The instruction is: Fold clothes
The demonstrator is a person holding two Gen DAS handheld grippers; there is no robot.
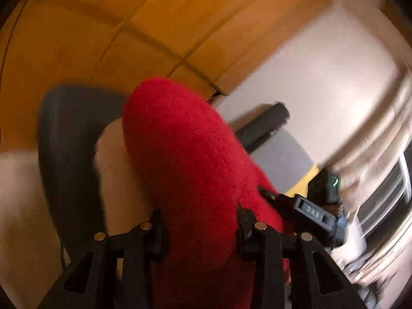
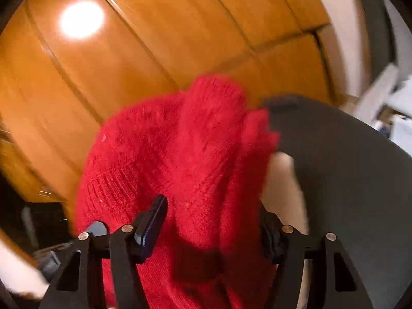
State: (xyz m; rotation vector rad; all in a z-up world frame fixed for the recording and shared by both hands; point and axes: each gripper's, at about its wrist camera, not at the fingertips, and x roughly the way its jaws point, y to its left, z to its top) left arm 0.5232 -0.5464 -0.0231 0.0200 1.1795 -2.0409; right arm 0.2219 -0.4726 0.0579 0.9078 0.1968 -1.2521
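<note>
A fuzzy red knitted sweater (image 1: 185,159) fills the middle of the left wrist view and bulges up between my left gripper (image 1: 199,231) fingers, which are shut on it. In the right wrist view the red sweater (image 2: 185,154) hangs bunched, with a ribbed hem at lower left, between my right gripper (image 2: 211,221) fingers, which hold it. The other gripper (image 1: 311,213) shows at the right of the left wrist view, touching the sweater. Both views are tilted upward and blurred.
A dark grey chair back (image 2: 347,170) curves at the right, and also shows in the left wrist view (image 1: 64,139). Orange wooden cabinet doors (image 2: 128,64) fill the background. A white wall (image 1: 309,77) and a window with curtain (image 1: 381,180) are at the right.
</note>
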